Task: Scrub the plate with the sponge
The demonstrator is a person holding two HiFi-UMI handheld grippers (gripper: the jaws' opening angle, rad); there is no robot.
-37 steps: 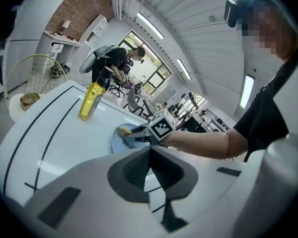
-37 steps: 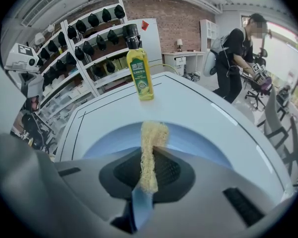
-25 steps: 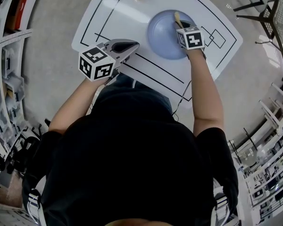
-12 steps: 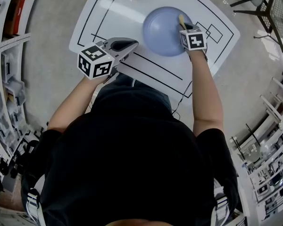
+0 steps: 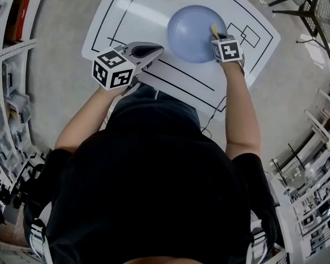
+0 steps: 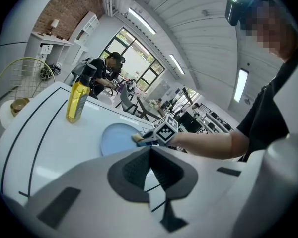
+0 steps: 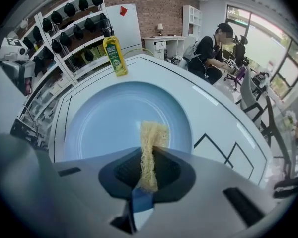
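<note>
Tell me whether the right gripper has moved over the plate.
Yes. Against the plate, the right gripper with its sponge has slid from the far side toward the right rim, nearer the person.

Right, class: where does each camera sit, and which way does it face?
Head view: on the person's head, facing down at the table; both forearms and torso show.
Left gripper view: on the left gripper, facing across to the plate; the right forearm shows.
Right gripper view: on the right gripper, facing down over the plate; its jaws clamp the sponge.
Shared: plate and yellow bottle, in both gripper views.
</note>
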